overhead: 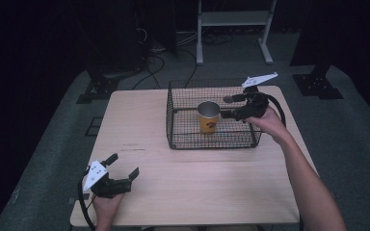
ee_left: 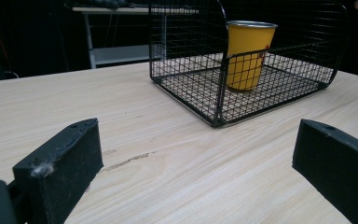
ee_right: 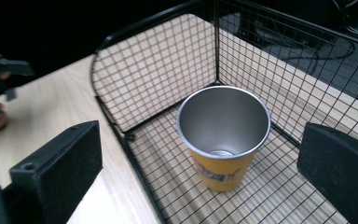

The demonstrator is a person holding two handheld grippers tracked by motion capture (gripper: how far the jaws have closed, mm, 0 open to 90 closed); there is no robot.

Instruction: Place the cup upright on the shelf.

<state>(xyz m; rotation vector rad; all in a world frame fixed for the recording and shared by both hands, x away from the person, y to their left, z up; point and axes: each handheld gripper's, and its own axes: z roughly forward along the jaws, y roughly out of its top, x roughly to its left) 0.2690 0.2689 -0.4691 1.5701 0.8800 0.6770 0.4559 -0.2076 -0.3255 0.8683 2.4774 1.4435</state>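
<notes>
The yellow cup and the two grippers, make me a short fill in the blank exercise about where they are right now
1. The yellow cup stands upright inside the black wire ____.
2. The right gripper hovers beside the cup with its jaws ____.
3. The left gripper is held low over the wooden ____, far from the cup.
4. Seen from above in the right gripper view, the inside of the cup is ____.

Missing words: basket; open; table; empty

This looks like a lab. A bare wooden table (overhead: 183,183) stands on grey carpet (overhead: 347,139) among dark stands (overhead: 318,84), loose cables (overhead: 161,60) and a white metal rack (overhead: 233,19)
</notes>
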